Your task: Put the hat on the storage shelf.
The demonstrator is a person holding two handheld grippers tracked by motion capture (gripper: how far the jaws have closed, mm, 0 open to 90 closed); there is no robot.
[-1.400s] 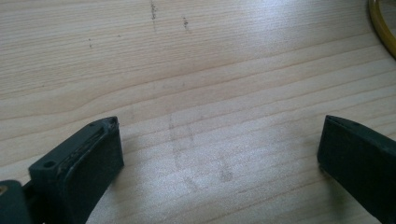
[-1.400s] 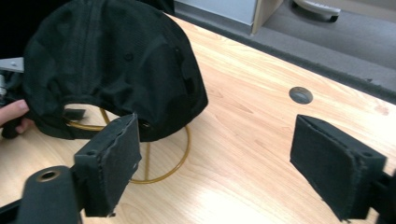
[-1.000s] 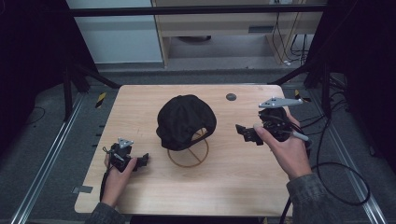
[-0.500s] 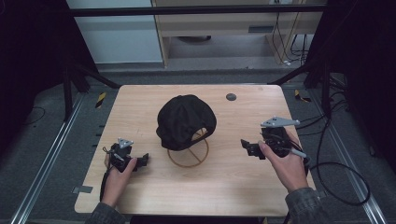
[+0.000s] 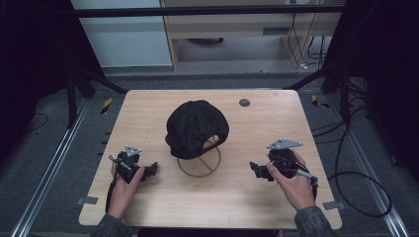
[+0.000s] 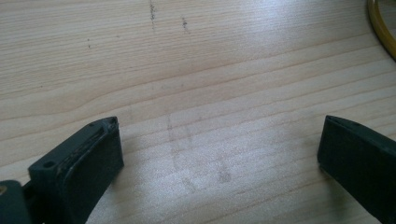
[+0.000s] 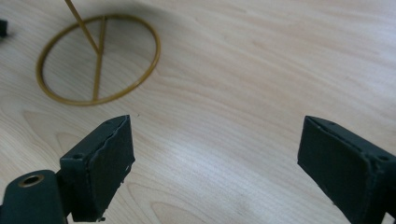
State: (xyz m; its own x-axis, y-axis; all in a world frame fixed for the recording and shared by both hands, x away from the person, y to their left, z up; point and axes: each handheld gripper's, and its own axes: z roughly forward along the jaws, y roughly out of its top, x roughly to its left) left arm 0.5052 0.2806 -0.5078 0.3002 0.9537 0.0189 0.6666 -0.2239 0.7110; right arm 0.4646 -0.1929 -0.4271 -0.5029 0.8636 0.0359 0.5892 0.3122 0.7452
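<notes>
Cap (image 5: 196, 127) on the wire stand (image 5: 199, 163) looks light, soft and floppy, best pinched at the brim or back strap; left gripper (image 5: 152, 169) and right gripper (image 5: 255, 169), either side of the stand, both gape wide, holding nothing.

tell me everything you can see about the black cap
The black cap is a dark baseball-style cap, fabric by the look of it, with a rounded crown and an arched opening at the back that faces the person. It sits on top of a thin gold wire stand, whose ring base lies flat on the wooden table. The cap is near the table's middle, tilted a little on the stand. Only the stand touches it; both hand-held grippers are well apart from it. Its brim cannot be made out.
</notes>
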